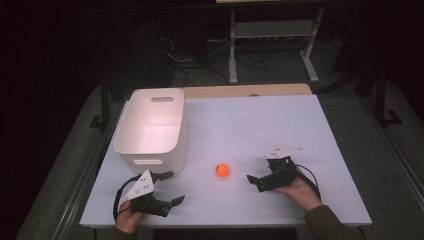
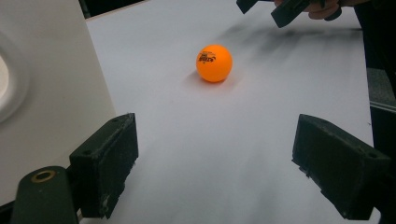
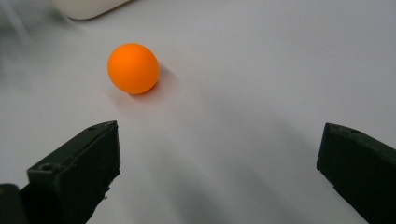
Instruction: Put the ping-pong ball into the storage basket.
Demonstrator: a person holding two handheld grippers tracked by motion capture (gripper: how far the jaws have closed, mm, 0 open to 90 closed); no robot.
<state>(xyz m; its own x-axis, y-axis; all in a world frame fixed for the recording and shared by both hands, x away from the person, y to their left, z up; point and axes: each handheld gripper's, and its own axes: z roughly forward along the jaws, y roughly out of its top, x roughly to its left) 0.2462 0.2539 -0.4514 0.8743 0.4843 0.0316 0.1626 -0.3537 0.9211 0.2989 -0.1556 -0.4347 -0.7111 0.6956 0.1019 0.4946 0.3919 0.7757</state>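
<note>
The orange ball (image 1: pixel 222 170) sits free on the white table (image 1: pixel 260 125), roughly midway between my two tools and just off the near right corner of the white bin (image 1: pixel 152 127). In the left gripper view I can read dark print on the ball (image 2: pixel 214 63), and nothing touches it. In the right gripper view the ball (image 3: pixel 133 68) lies ahead and off to the left of the line between the jaws, still clear of them.

My right gripper (image 1: pixel 256 181) is the nearer one, low over the table with its jaws spread wide and nothing between them. My left gripper (image 1: pixel 172 189) rests near the front edge beside the bin, its jaws also wide apart and empty; the bin wall (image 2: pixel 51 88) runs close along its left side in its own view.

I judge this as the approach stage: the ball is not yet gripped, and the bin looks like the likely destination. Next I need to swing the right tool so the ball comes centred between the jaws, bring them down either side of it, and close gently. A light round ball will roll off at a touch from one jaw alone, so both must meet it together.
</note>
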